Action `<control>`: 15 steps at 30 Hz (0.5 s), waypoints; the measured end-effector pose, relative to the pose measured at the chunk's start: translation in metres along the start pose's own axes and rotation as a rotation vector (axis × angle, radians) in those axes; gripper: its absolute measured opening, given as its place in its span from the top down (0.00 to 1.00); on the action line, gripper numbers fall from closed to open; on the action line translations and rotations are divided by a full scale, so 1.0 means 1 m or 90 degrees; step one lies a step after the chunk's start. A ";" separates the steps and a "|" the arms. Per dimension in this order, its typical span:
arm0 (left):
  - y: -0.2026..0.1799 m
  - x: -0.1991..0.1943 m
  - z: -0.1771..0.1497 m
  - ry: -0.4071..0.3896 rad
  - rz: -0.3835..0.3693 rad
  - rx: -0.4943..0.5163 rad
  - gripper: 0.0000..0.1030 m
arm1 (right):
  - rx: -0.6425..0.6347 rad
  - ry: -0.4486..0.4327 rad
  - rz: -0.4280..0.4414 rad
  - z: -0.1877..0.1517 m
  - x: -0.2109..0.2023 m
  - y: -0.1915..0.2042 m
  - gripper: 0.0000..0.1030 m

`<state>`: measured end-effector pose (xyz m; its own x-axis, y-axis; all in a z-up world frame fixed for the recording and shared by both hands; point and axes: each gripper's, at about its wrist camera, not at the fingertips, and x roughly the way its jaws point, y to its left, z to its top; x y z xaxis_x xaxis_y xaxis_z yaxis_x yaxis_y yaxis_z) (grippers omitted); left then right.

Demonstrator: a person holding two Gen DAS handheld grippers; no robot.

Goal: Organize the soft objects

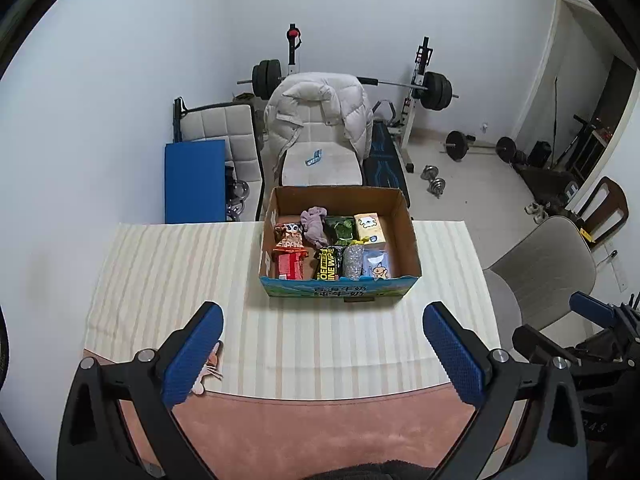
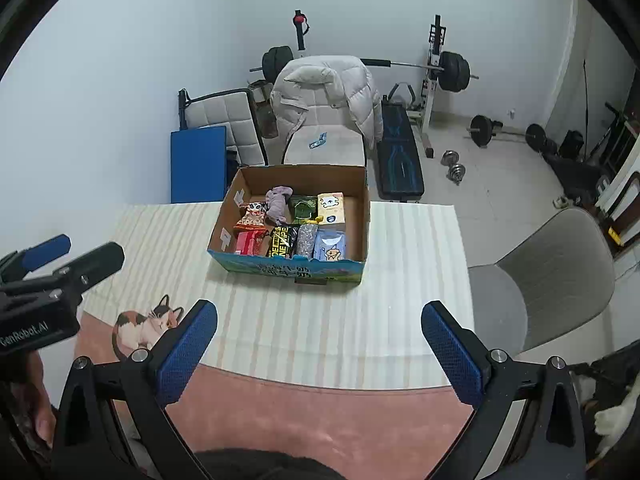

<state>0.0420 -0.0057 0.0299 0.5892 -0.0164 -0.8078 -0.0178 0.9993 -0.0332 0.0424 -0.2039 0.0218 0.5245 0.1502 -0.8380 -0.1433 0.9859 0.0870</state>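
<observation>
An open cardboard box [image 1: 406,236] [image 2: 362,216] stands at the far middle of the striped table. Inside lie a mauve cloth [image 1: 314,222] [image 2: 277,202], a yellow tissue pack [image 1: 371,228] [image 2: 331,208], a blue tissue pack [image 1: 376,266] [image 2: 330,246], a green pack [image 1: 340,227] [image 2: 303,207], a black wipes pack [image 1: 329,266] [image 2: 283,242], a silver pouch [image 1: 352,262] [image 2: 306,240] and red snack packs [image 1: 289,250] [image 2: 251,230]. My left gripper [image 1: 323,354] is open and empty, well short of the box. My right gripper [image 2: 319,350] is open and empty too.
A pink mat with a cat picture [image 2: 140,326] covers the near table edge. A grey chair [image 2: 560,276] stands at the right. Beyond the table are a chair with a white puffer jacket [image 1: 320,108], a blue panel [image 1: 195,180] and a barbell rack [image 1: 424,84].
</observation>
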 end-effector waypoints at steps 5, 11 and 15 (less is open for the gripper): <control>0.001 -0.019 -0.005 -0.021 0.007 -0.005 0.00 | -0.006 -0.023 -0.010 -0.003 -0.022 0.003 0.00; 0.010 -0.019 -0.003 -0.011 0.009 -0.029 0.00 | -0.001 -0.038 -0.036 0.006 -0.031 0.002 0.00; 0.013 -0.020 -0.002 -0.005 0.017 -0.035 0.00 | -0.003 -0.039 -0.041 0.011 -0.033 0.002 0.00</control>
<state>0.0278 0.0071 0.0444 0.5945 0.0115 -0.8040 -0.0785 0.9959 -0.0438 0.0338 -0.2059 0.0553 0.5838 0.0906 -0.8069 -0.1118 0.9933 0.0306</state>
